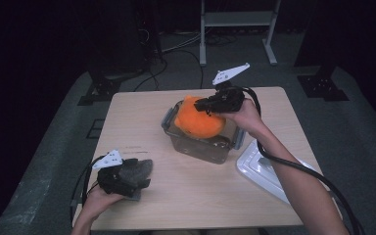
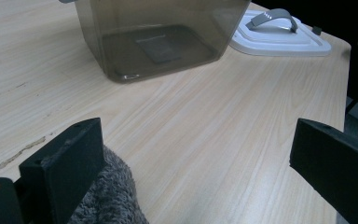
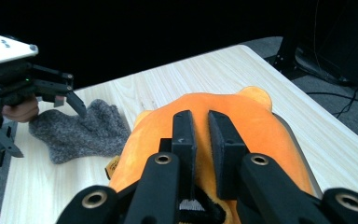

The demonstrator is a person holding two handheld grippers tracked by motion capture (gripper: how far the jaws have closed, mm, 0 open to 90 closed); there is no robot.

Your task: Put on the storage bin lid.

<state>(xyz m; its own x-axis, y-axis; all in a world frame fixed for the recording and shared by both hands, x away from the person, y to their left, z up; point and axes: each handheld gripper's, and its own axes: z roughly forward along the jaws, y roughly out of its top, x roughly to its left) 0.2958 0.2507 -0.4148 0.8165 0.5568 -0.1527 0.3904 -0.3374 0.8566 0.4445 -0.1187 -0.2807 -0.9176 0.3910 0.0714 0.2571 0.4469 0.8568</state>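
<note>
The orange toy (image 1: 199, 121) caught between the right gripper (image 3: 200, 135)'s matt black plastic jaws is soft, short-piled plush. Beneath it the tub (image 1: 203, 146) is smooth, smoky see-through plastic. Under the left gripper (image 1: 139, 176) lies a fuzzy grey knitted cloth (image 3: 81, 130). The table (image 2: 223, 121) is pale matt wood grain; the lid (image 2: 279, 35) is glossy white plastic.

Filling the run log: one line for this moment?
right claw: shut on orange plush | over clear bin | left claw: open, by grey cloth
</note>
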